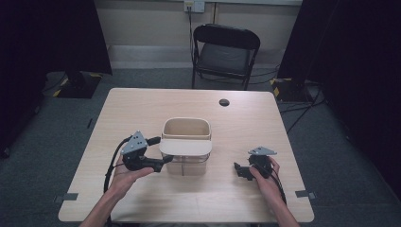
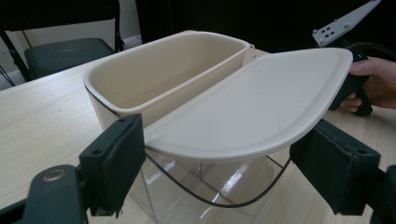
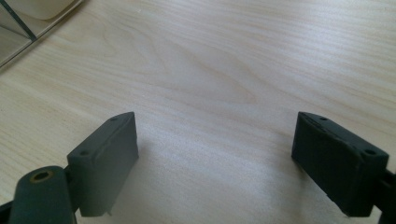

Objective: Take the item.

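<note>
A clear plastic box [image 1: 189, 163] [image 2: 210, 186] stands mid-table with a cream tub [image 1: 187, 128] [image 2: 163, 70] seated in its far half. A flat cream lid [image 1: 185, 147] [image 2: 252, 102] hangs tilted over the near half, one long edge against the tub's rim. My left gripper [image 1: 163, 162] [image 2: 219, 149] comes at it from the left, and its pads [image 2: 123, 149] press on the lid's near end. My right gripper [image 1: 243, 171] [image 3: 215, 158] is to the right of the box, open over bare wood with nothing between its jaws.
The wooden table [image 1: 142, 109] has a round cable hole [image 1: 224, 102] near its far edge. A black folding chair [image 1: 226, 52] stands behind the table. A corner of the clear box [image 3: 18, 32] lies ahead and to the left of the right jaws.
</note>
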A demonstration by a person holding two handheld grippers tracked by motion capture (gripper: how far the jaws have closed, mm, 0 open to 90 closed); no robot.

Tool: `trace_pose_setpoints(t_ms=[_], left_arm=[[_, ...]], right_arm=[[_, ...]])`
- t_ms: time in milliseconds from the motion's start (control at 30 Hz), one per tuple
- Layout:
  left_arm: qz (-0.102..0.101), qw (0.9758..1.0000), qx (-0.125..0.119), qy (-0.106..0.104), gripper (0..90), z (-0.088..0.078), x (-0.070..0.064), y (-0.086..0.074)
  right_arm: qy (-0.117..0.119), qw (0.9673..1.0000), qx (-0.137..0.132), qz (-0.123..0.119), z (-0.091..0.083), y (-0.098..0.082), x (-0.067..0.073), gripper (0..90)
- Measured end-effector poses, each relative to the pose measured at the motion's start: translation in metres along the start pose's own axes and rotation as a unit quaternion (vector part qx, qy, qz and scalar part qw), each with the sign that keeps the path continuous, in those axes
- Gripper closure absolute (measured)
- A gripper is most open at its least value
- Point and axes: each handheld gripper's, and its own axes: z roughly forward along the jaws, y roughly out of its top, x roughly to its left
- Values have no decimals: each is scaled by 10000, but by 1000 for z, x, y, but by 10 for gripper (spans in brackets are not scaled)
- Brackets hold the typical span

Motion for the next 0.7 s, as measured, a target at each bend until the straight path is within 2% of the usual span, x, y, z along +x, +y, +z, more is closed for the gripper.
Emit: trace_pose_setpoints(t_ms=[67, 167, 433, 700], left_arm=[[-56, 10000, -17, -19, 177, 0, 1, 0], [-18, 10000, 19, -12, 178, 0, 2, 1], [-171, 9998, -86, -24, 172, 2, 3, 4], [-121, 9999, -100, -17, 175, 3, 4, 5]], right_arm=[[1, 10000, -1, 1, 0, 0, 0, 139], [1, 10000, 0, 0, 0, 0, 0, 140], [1, 10000, -1, -1, 0, 0, 0, 140], [0, 10000, 0, -1, 0, 0, 0, 140]])
